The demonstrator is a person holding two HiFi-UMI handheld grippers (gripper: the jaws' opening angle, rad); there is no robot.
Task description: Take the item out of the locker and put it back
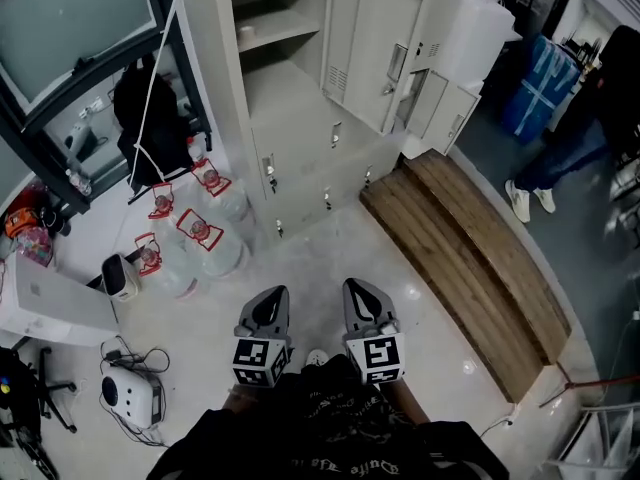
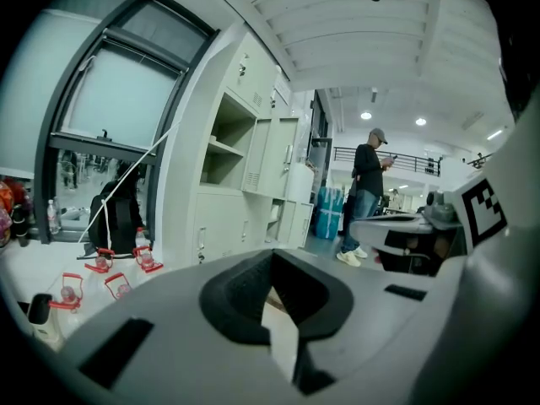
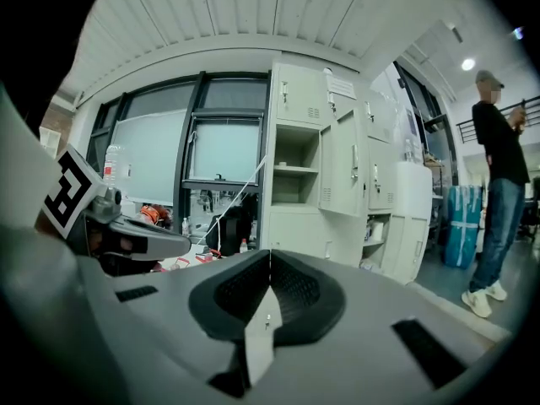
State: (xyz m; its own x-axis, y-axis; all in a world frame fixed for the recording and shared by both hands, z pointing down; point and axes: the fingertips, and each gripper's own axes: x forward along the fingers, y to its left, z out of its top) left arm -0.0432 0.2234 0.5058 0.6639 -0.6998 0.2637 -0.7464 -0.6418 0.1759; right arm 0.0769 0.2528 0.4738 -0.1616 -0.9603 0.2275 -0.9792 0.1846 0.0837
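Observation:
The grey locker bank [image 1: 300, 128] stands ahead across the pale floor. Its tall upper compartment [image 1: 268, 23] is open, with a bare shelf inside, and its door [image 1: 370, 48] swings out to the right. The same open compartment [image 3: 295, 171] shows in the right gripper view and again [image 2: 224, 154] in the left gripper view. A smaller compartment [image 1: 415, 88] further right is open too; its contents are unclear. My left gripper [image 1: 272, 293] and right gripper [image 1: 358, 286] are held side by side, low in the head view and well short of the lockers. Both are shut and hold nothing.
Several water jugs [image 1: 200, 238] with red handles sit on the floor left of the lockers, below a black bag [image 1: 145, 108]. A wooden platform [image 1: 470, 258] runs along the right. A person [image 1: 570, 148] stands beyond it. A white device with cables [image 1: 130, 393] lies at lower left.

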